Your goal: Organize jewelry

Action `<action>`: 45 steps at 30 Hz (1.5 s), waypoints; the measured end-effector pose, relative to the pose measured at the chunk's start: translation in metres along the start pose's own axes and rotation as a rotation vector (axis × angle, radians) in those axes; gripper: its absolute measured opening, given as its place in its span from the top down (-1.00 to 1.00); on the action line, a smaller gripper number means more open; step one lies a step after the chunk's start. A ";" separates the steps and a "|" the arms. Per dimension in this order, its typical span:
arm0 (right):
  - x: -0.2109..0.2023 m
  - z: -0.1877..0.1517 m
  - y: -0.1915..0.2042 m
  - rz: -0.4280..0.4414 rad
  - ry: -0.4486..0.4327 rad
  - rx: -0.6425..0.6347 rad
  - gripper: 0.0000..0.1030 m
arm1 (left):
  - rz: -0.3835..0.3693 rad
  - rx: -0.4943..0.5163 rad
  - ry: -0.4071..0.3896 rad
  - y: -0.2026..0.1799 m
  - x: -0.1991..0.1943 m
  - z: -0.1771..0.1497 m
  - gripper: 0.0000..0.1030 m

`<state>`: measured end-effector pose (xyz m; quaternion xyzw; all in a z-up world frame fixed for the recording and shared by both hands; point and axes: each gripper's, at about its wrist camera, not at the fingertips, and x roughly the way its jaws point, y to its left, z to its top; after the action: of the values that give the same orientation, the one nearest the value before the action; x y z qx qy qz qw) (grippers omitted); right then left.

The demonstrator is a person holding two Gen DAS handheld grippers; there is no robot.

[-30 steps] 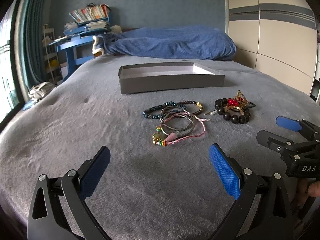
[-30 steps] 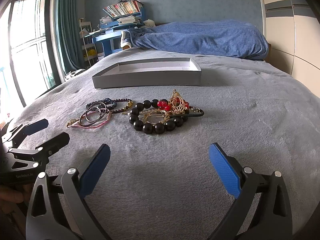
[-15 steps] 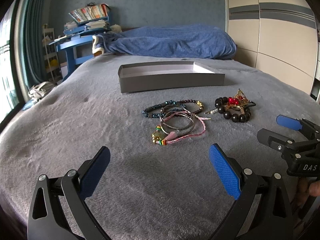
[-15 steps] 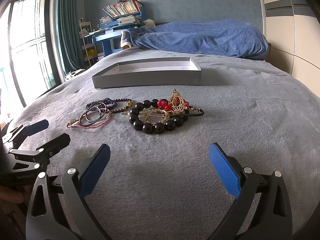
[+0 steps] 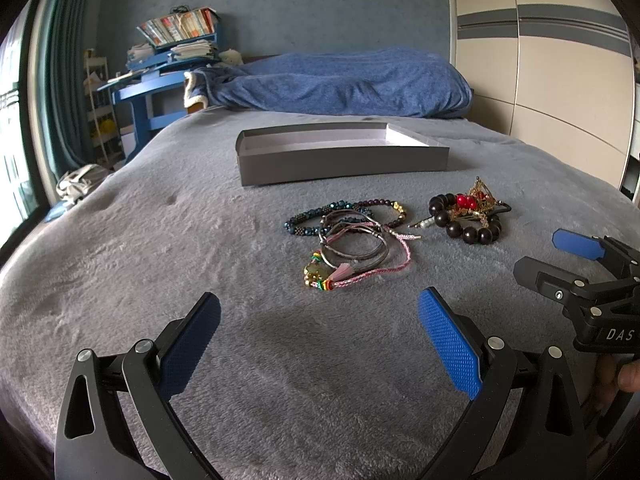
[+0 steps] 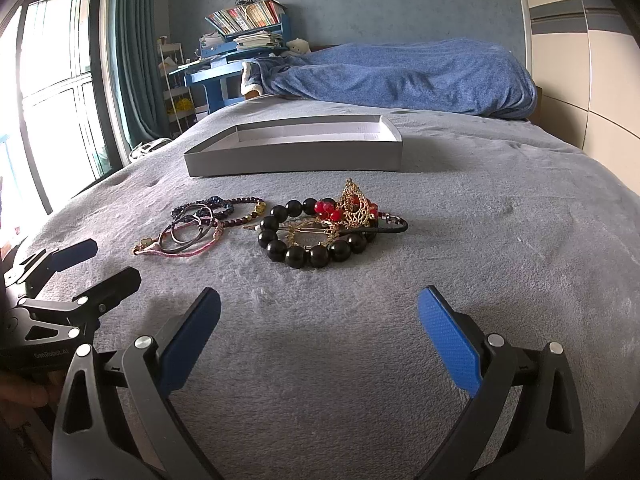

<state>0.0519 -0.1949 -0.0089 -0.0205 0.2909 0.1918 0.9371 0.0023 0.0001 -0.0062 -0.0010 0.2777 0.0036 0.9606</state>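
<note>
Jewelry lies on the grey bed cover. A pile of thin bracelets and bangles with a pink cord lies ahead of my left gripper, which is open and empty. A black bead bracelet with a gold and red ornament lies ahead of my right gripper, also open and empty. It also shows in the left wrist view. A shallow grey box, open and with nothing visible inside, stands beyond the jewelry; it also shows in the right wrist view.
A blue duvet is heaped at the far end of the bed. A blue desk with books stands at the back left. A wardrobe runs along the right. A window is at the left.
</note>
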 end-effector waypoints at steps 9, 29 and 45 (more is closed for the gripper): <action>0.000 0.000 0.000 0.000 0.000 0.001 -0.90 | 0.000 0.001 0.000 0.000 0.000 0.000 -0.90; -0.007 0.006 -0.003 -0.003 -0.045 0.019 -0.90 | 0.012 0.006 -0.063 0.003 -0.014 0.016 -0.90; -0.006 0.035 -0.018 0.070 -0.024 0.046 -0.90 | -0.039 0.053 0.026 0.010 0.000 0.034 -0.85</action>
<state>0.0723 -0.2082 0.0221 0.0138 0.2846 0.2180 0.9334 0.0202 0.0107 0.0225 0.0190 0.2901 -0.0226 0.9566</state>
